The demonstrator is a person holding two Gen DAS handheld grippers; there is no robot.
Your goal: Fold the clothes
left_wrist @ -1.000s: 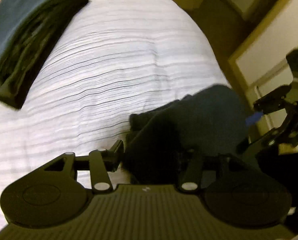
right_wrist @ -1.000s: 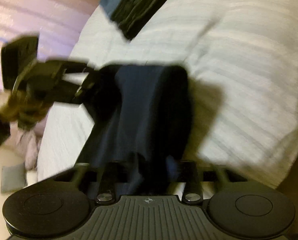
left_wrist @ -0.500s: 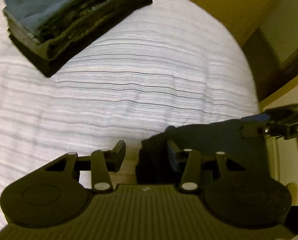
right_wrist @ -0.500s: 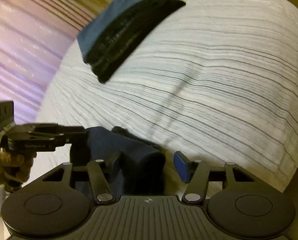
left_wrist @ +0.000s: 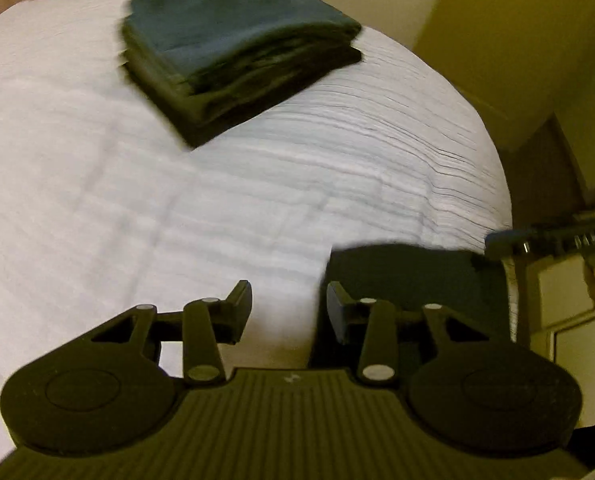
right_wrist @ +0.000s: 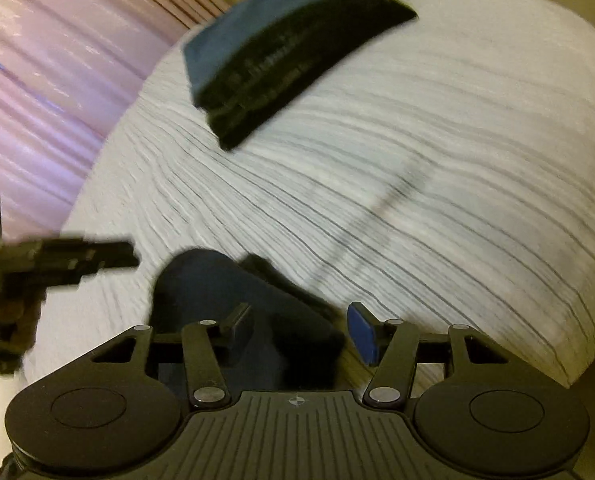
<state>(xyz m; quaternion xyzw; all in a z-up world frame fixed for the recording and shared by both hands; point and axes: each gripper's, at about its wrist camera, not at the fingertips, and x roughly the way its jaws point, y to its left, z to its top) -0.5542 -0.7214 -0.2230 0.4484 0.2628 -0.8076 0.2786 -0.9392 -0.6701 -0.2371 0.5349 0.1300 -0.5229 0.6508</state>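
Observation:
A dark navy garment [left_wrist: 413,280] lies bunched at the near edge of the bed. My left gripper [left_wrist: 287,308] hangs just left of it. Its jaws are closing, with only white bedspread showing between them. In the right wrist view the garment [right_wrist: 233,284] sits between the fingers of my right gripper [right_wrist: 299,326], which is open; the blue pad [right_wrist: 361,336] stands clear of the cloth. A stack of folded dark clothes [left_wrist: 237,52] with a blue top [right_wrist: 293,52] rests at the far side of the bed. Each gripper shows in the other's view, the right gripper [left_wrist: 537,240] and the left gripper [right_wrist: 77,256].
The bed has a white bedspread [left_wrist: 137,200] with thin dark stripes. Pink curtains [right_wrist: 37,80] hang beyond its far left side. A yellowish wall [left_wrist: 517,40], brown floor [left_wrist: 545,168] and a white cabinet [left_wrist: 565,292] lie to the right of the bed.
The navy garment hung between both grippers a second ago and now lies on the bed edge. It has left the left jaws. Both views swung, bringing the folded stack nearer the middle.

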